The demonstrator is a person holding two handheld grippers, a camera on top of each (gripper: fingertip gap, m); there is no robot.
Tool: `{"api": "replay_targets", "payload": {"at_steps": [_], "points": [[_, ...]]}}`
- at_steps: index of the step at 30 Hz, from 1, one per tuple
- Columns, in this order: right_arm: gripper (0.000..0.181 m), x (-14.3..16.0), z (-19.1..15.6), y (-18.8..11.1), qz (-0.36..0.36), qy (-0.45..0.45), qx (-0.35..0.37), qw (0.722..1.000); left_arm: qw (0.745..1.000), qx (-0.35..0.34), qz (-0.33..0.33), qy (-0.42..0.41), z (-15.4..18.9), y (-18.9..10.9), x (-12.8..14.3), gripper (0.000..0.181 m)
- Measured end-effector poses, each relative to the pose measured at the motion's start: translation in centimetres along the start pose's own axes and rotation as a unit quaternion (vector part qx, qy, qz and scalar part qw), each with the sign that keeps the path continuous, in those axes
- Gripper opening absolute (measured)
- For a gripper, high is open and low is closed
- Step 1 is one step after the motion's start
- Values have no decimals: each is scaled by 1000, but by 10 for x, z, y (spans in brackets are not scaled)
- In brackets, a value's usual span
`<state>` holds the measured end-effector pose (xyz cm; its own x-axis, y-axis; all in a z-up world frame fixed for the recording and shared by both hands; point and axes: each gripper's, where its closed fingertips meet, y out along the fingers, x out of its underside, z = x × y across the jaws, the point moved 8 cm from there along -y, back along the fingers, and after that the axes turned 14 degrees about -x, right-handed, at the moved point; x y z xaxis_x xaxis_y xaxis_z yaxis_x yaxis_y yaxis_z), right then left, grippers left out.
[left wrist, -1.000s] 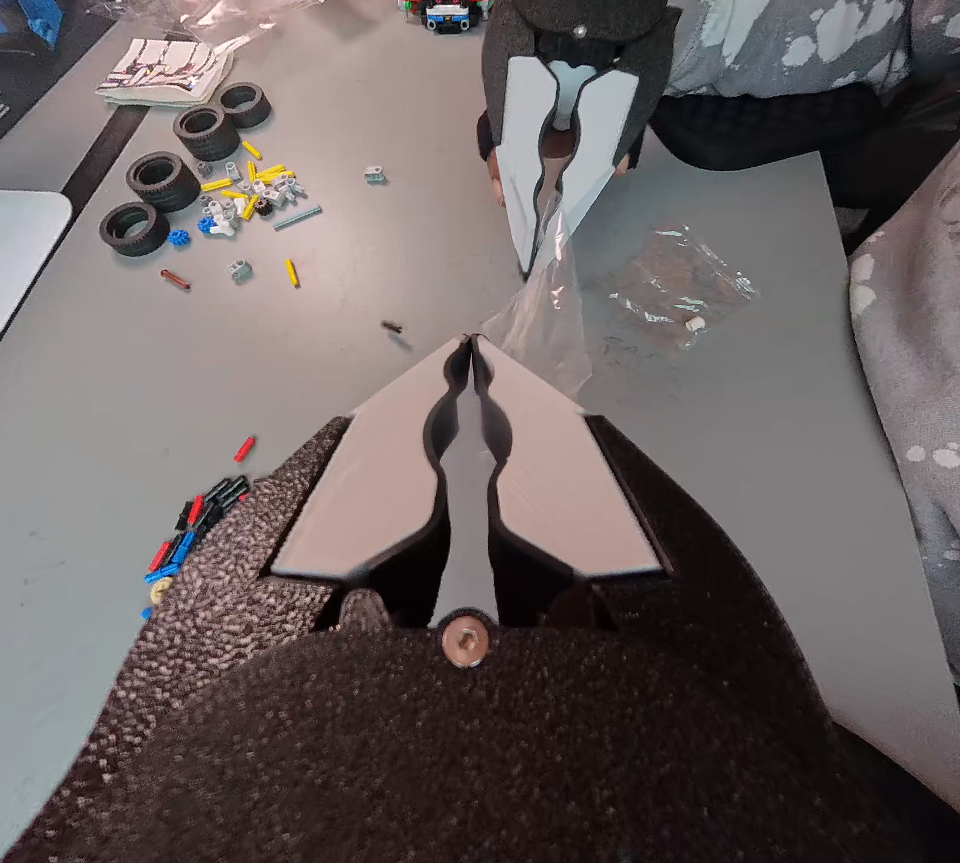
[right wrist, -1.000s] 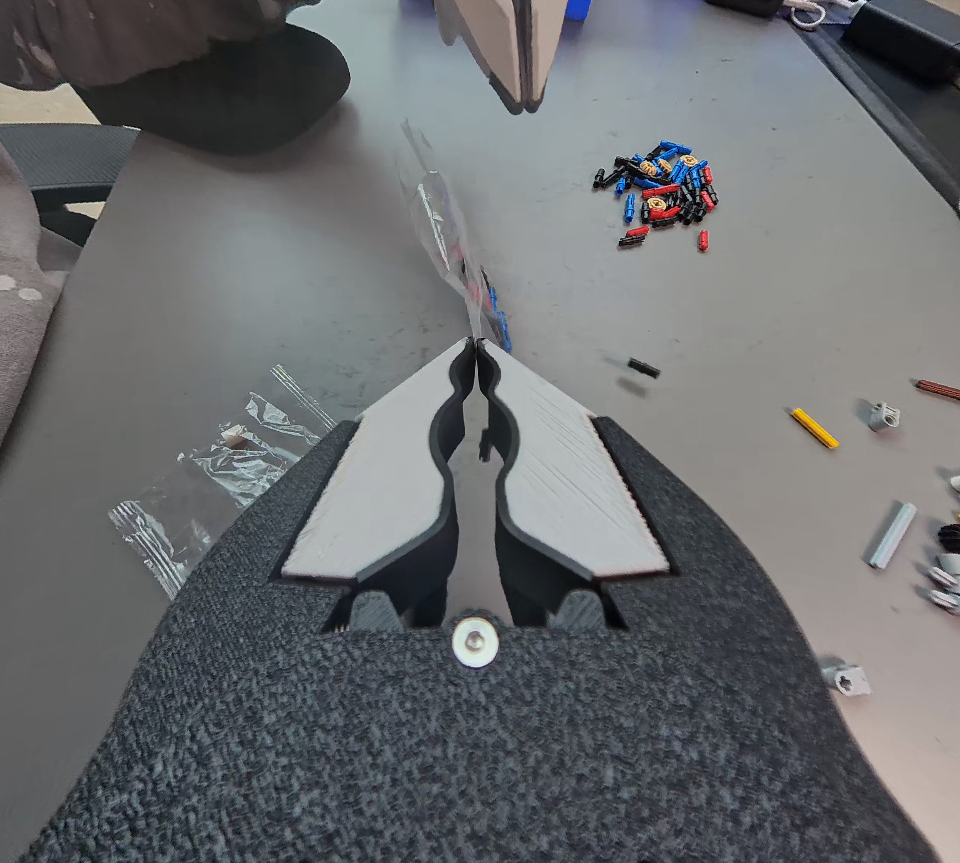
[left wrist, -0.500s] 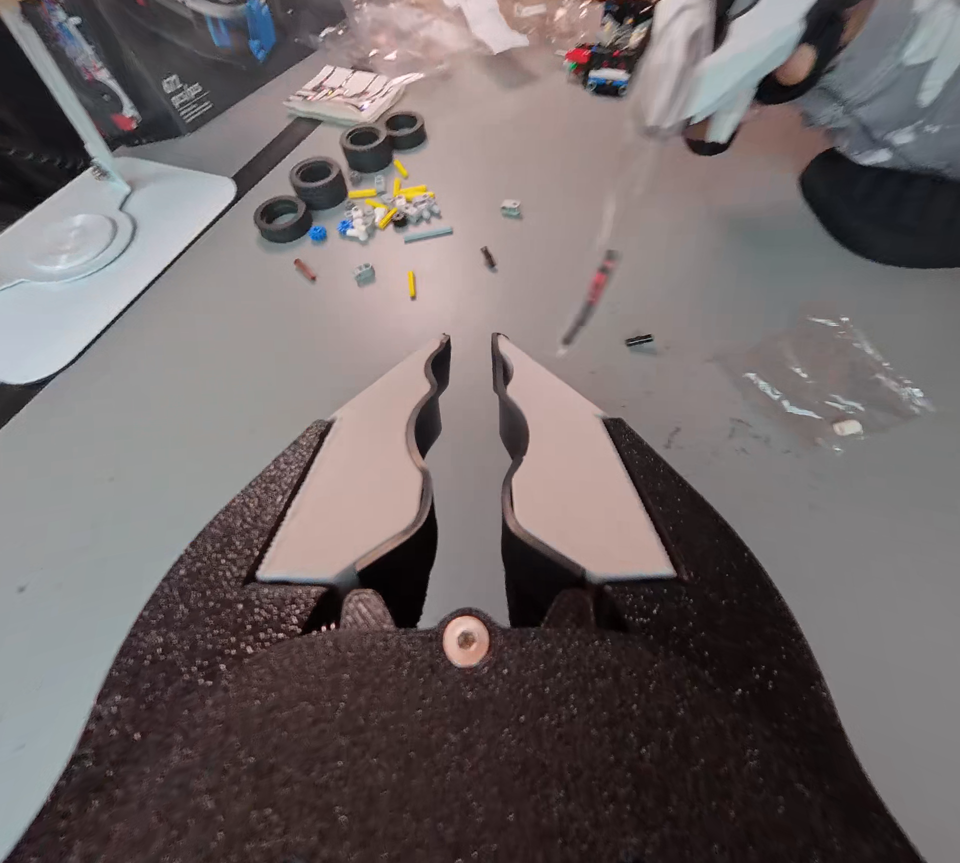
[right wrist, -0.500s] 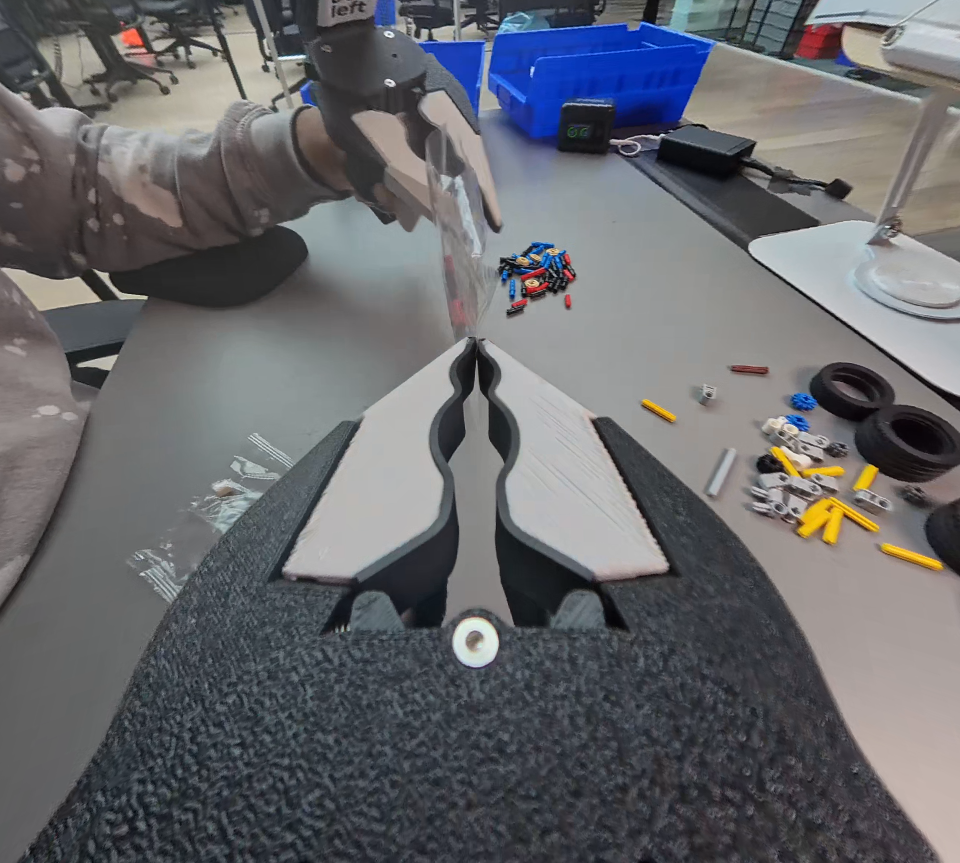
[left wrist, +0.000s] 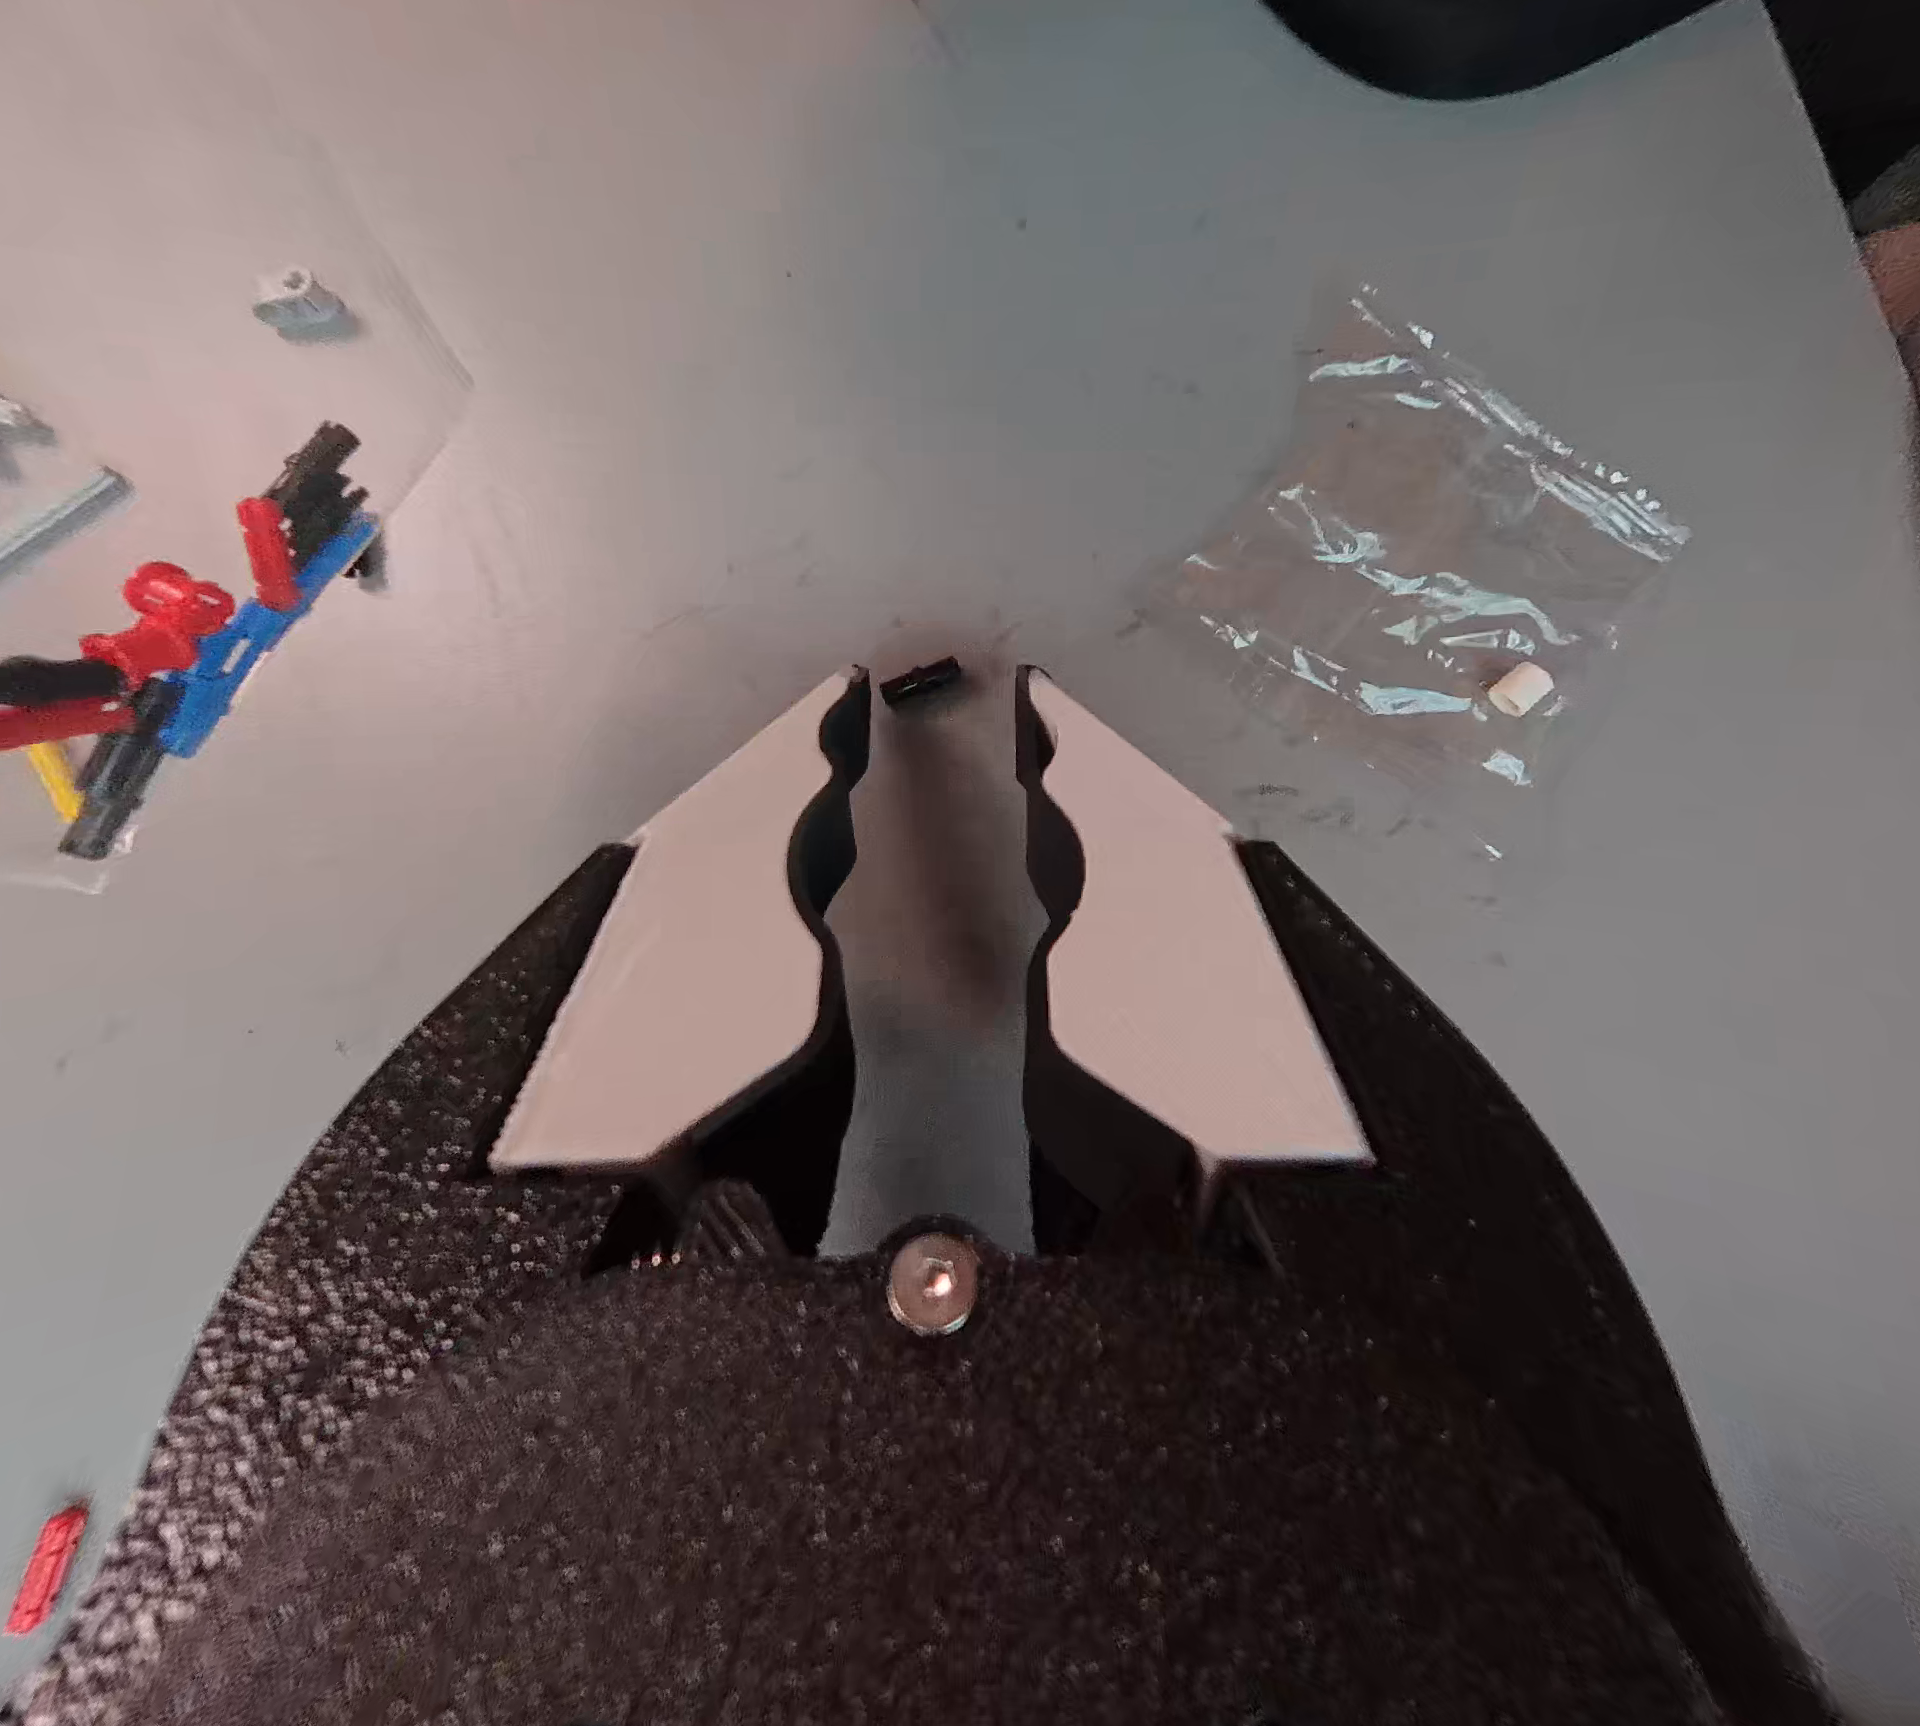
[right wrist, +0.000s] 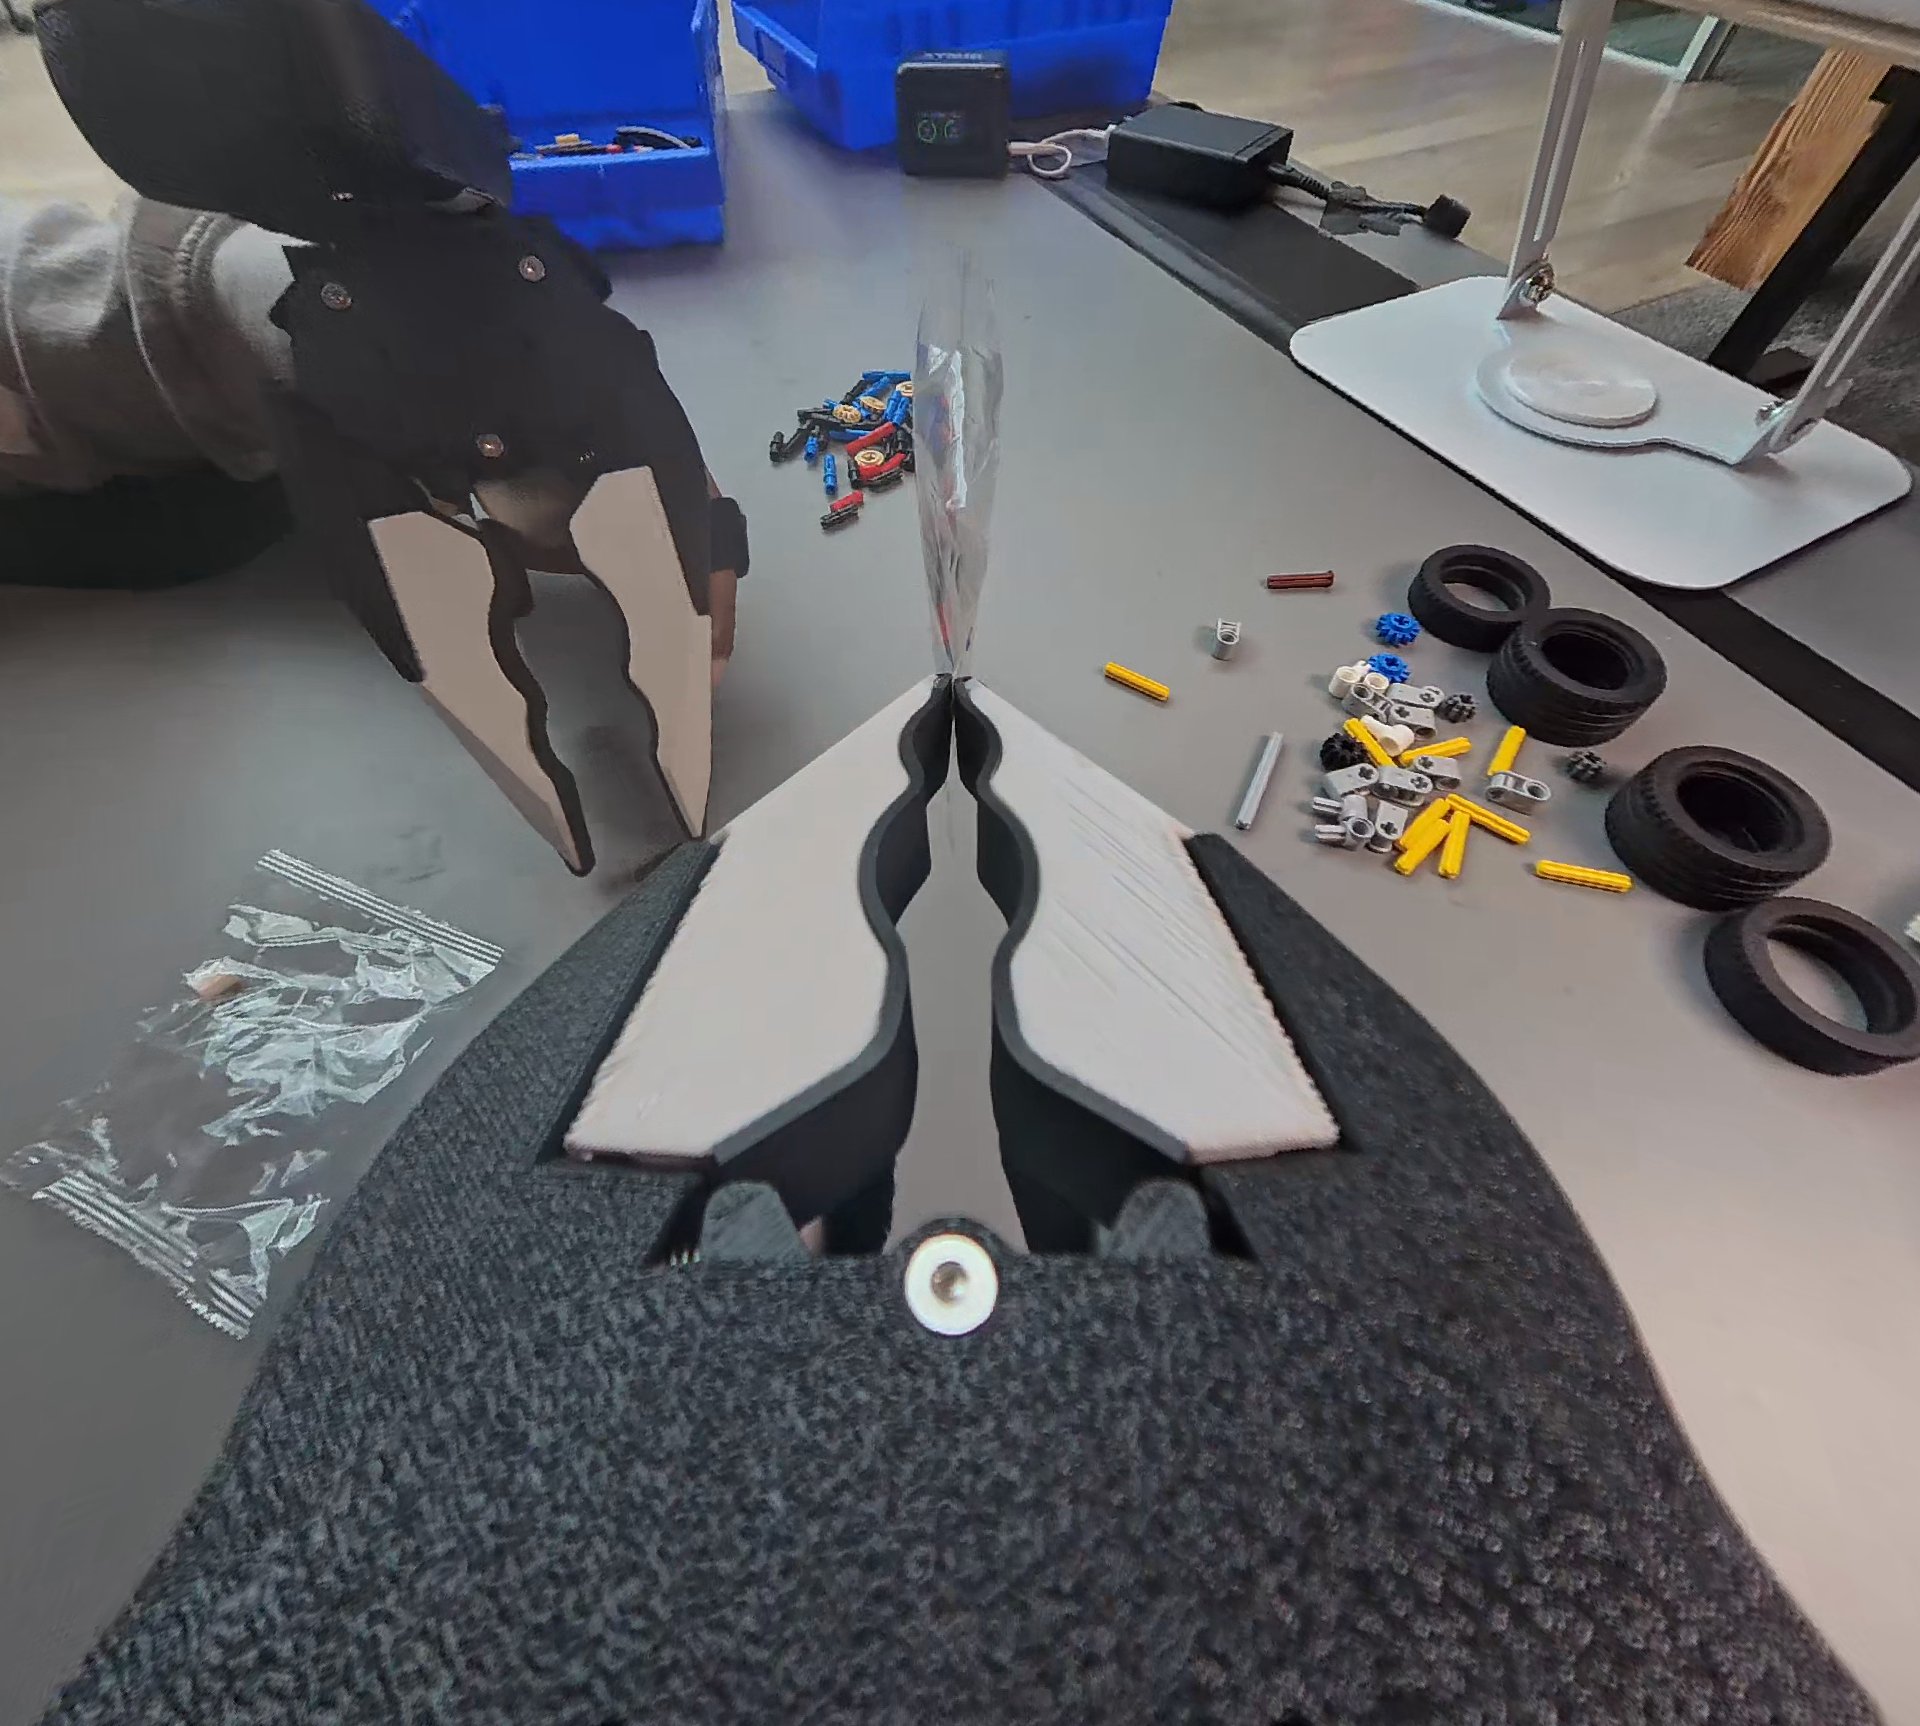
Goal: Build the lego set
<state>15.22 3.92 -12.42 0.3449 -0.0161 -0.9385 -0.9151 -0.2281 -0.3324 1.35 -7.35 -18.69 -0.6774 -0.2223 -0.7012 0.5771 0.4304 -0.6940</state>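
Black pin [left wrist: 918, 681] lies between downward-tilted left gripper's [left wrist: 940, 674] parted jaws.

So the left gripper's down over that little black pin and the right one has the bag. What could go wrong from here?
1. The black pin lies right at the tips of the open left gripper; closing off-centre could flick it away across the table.
2. The right gripper pinches the bag only at its edge, pieces still inside; a slip or tilt may spill them.
3. The flat bag with the white piece lies close by the left gripper and could be swept aside.
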Motion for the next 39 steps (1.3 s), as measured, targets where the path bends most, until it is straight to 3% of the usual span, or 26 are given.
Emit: {"api": "replay_targets", "payload": {"at_steps": [1,11,18,24,26,31,34,39], "points": [[0,0,0,1,-1,-1,-1,1000,1000,0,-8,8,0,2,2,26],[0,4,-1,6,-9,2,-7,1000,1000,18,-12,20,3,1,4,2],[0,4,-2,8,-13,0,-11,1000,1000,14,-8,3,2,1,1,18],[0,5,-5,9,-15,-2,-18,1000,1000,1,-8,13,3,2,-2,4],[0,5,-7,10,-19,-7,-28,999,999,-2,33,1,-2,-15,-11,4],[0,6,-20,18,-37,-33,-68,996,984,-61,161,-33,-33,-90,-39,4],[0,8,-28,24,-52,-47,-85,994,982,-94,161,-28,-39,-105,-37,4],[0,8,-34,29,-65,-59,-93,992,988,-88,123,-16,-36,-95,-30,4]]}}
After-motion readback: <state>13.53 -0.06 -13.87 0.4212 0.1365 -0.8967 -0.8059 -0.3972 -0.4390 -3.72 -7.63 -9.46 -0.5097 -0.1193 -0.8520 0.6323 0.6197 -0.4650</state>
